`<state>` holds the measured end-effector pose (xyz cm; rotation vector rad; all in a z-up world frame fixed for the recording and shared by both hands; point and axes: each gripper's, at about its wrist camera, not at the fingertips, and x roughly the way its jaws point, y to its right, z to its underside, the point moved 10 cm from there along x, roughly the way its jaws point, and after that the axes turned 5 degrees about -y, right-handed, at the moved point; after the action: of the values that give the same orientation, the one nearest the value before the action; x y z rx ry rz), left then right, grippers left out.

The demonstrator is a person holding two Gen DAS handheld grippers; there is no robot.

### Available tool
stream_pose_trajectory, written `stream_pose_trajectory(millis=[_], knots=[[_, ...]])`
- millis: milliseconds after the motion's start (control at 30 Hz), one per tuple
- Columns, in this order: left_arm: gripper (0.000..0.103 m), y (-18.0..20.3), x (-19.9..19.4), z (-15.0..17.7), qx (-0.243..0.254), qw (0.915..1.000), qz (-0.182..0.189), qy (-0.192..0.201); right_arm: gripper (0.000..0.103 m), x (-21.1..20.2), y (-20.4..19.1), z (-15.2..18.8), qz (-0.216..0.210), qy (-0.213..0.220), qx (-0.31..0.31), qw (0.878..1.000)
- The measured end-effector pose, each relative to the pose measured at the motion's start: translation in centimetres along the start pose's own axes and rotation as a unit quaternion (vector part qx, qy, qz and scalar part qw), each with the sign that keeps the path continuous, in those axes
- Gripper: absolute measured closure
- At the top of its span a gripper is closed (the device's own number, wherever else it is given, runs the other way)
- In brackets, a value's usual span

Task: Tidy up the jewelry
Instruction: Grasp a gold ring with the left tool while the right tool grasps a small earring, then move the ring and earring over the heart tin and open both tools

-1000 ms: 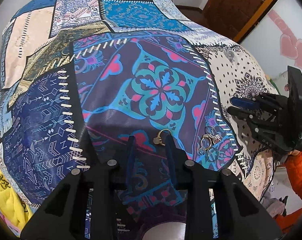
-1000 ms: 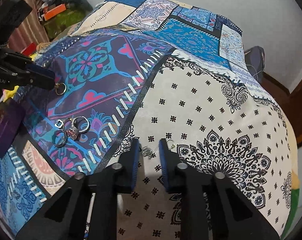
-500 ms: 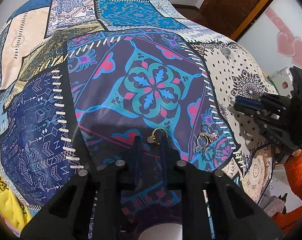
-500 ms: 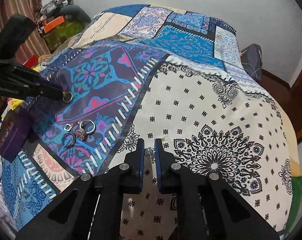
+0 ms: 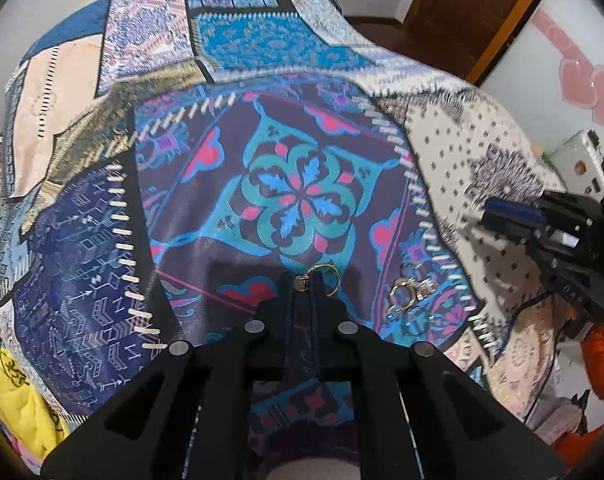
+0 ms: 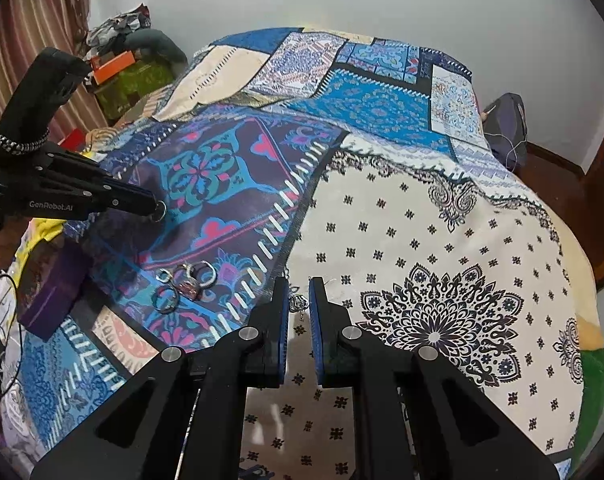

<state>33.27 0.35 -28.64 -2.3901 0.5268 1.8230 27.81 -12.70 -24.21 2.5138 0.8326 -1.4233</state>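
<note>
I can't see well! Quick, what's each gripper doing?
Left gripper: shut on the small gold hoop earring.
Right gripper: shut on the tiny silver earring.

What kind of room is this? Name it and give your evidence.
Probably a bedroom: a patchwork bedspread covers a bed, with a wooden door, striped curtains and piled belongings around it.

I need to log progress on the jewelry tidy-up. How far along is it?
Early. Done: nothing looks stored; the purple box sits at the bed's edge, whether open I cannot tell. In hand: the left claw pinches a gold ring, and the right claw is nearly shut around a small silver piece. Left: the silver rings lie loose on the bedspread.
</note>
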Motion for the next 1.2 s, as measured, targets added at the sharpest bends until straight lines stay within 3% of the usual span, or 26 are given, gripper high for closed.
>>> stream_pose_trajectory(millis=[467, 800, 1200], knots=[[0.098, 0.3, -9.4, 2.1, -0.02, 0.9958, -0.021, 0.088, 0.094, -5.1, -3.7, -3.1, -0.011, 0.059, -0.023, 0.998], [0.098, -1.0, -13.4, 6.3, -0.05, 0.9917, -0.038, 0.112, 0.094, -8.0, -9.9, -4.6, -0.04, 0.092, -0.056, 0.993], [0.098, -3.1, -15.0, 11.8, -0.088, 0.9872, -0.061, 0.118, 0.094, -7.9, -17.5, -4.5, -0.081, 0.091, -0.095, 0.988]])
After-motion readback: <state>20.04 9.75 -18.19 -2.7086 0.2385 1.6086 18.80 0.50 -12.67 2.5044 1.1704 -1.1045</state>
